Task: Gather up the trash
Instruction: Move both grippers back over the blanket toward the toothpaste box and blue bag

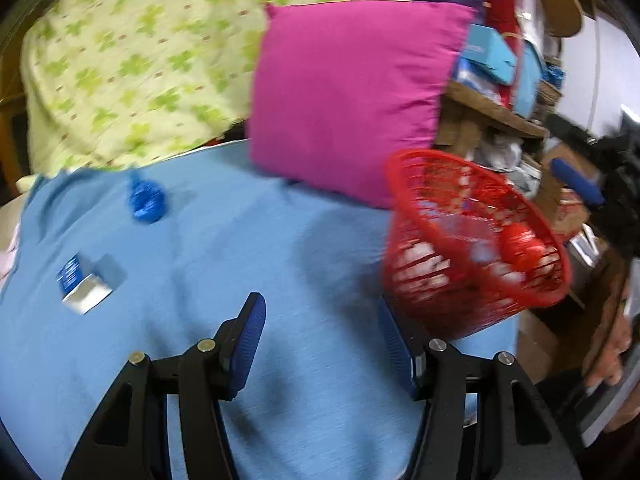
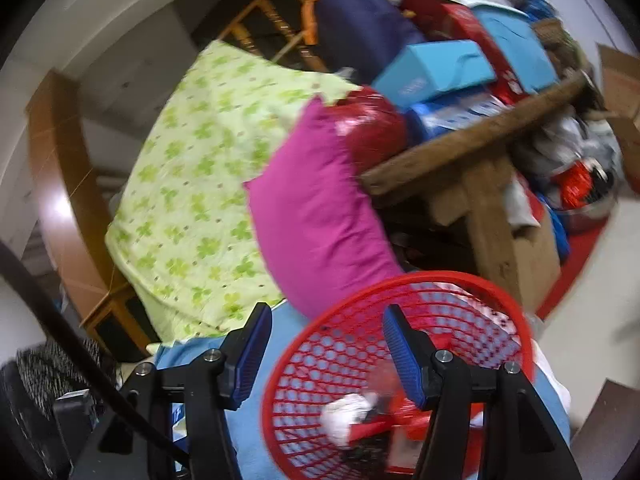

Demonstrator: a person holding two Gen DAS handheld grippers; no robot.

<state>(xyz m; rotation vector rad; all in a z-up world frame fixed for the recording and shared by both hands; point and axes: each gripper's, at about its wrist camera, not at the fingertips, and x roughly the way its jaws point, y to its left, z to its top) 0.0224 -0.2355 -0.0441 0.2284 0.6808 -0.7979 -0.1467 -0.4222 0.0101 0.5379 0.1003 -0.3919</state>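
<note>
A red mesh basket [image 1: 472, 240] with trash inside sits at the right edge of the blue sheet [image 1: 240, 248]; in the right wrist view the basket [image 2: 344, 360] holds a white crumpled wad [image 2: 348, 412] and red wrappers. A crumpled blue wrapper [image 1: 146, 198] and a blue-and-silver packet [image 1: 82, 284] lie on the sheet at the left. My left gripper [image 1: 322, 344] is open and empty above the sheet. My right gripper [image 2: 326, 354] is open over the basket's rim, holding nothing.
A magenta pillow [image 1: 352, 96] and a green-patterned quilt [image 1: 132, 64] lie at the back of the bed. A cluttered wooden shelf [image 2: 480, 136] with boxes stands to the right. The person's hand [image 1: 612, 344] shows at the right edge.
</note>
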